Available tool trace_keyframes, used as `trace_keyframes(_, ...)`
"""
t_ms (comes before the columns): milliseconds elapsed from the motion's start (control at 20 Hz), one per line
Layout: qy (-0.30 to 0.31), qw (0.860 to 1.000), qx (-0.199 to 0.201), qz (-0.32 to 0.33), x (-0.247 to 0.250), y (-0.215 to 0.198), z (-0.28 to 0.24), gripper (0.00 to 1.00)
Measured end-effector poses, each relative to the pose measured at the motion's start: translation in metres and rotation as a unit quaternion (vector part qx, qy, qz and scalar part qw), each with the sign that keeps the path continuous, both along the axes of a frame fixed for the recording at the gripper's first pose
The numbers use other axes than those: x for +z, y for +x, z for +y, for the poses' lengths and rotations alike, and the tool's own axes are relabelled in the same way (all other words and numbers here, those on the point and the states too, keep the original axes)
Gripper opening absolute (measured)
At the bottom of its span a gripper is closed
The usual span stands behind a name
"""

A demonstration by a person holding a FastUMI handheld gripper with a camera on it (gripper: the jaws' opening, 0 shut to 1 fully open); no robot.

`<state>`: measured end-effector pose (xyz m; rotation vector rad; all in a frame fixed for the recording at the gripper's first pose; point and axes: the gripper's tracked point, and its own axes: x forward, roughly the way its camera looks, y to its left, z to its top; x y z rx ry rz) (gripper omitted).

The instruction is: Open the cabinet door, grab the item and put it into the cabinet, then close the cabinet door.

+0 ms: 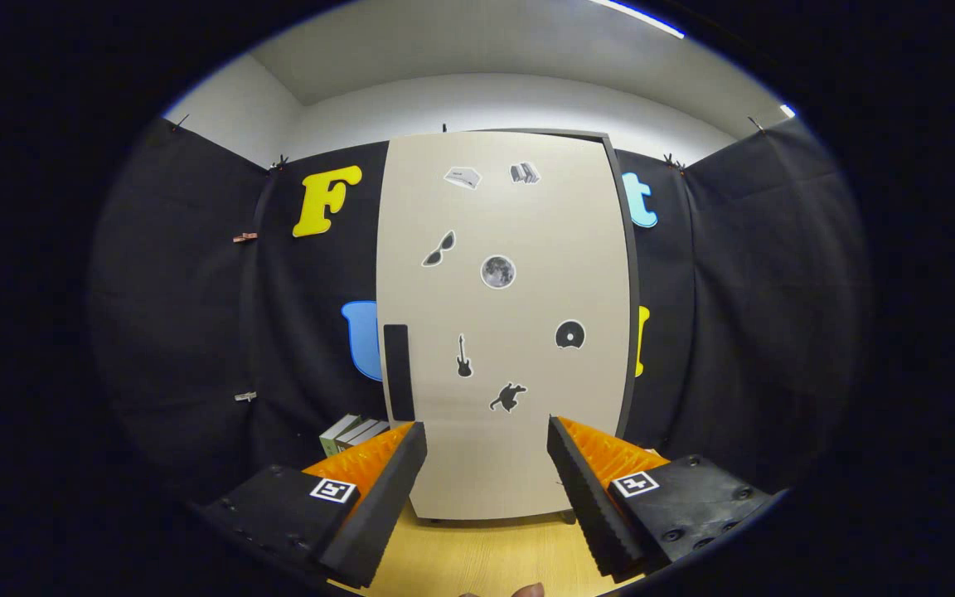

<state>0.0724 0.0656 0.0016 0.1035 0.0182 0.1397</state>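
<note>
A pale wooden table lies below, inside a booth hung with black cloth under a white wall and ceiling. Nearest, the gripper is spread wide, its two fingers well apart with nothing between them; each finger has an orange body and a black ribbed pad. Beyond them the cabinet stands upright on the table, its cream door closed and facing the fingers. A black handle runs upright by the door's left edge, just above the left fingertip. Stickers dot the door. Left of the cabinet, behind the left finger, some books lean together.
</note>
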Motion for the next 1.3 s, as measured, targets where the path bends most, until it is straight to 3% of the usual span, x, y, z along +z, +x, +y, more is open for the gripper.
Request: trace_keyframes(1300,-0.01,1.0,0.002,-0.009,0.007,-0.007,0.005,0.96)
